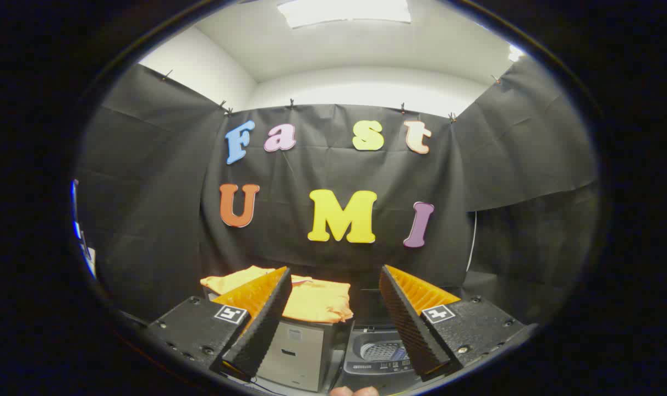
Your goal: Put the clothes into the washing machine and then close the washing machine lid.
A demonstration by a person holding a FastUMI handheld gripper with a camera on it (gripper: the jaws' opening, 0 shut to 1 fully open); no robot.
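1. Gripper (pixel 333 286): fingers spread wide apart, nothing between them; held above the scene, tips pointing toward the booth wall.
2. Cloth (pixel 317 300): yellow-orange, soft and rumpled, lying flat in loose folds with a slightly frayed-looking near edge; a second fold reaching out to 10 o'clock behind the left finger. Seen through the gap between the fingers, nearer the left one, untouched by either.
3. Box (pixel 292 352): pale grey, boxy, a dark slot on its front face; directly beneath the cloth and bearing it.
4. Washer (pixel 377 355): small, dark-bodied, at 3 o'clock from the box and just beside it; top open, perforated metal drum visible inside, a control strip along the near rim. Partly hidden by the right finger.
5. Lid (pixel 369 305): dark panel raised upright at the washer's far edge, 12 o'clock from the drum; detail hard to make out against the dark wall.
6. Fingertips (pixel 354 391): a person's, at 6 o'clock from the washer.
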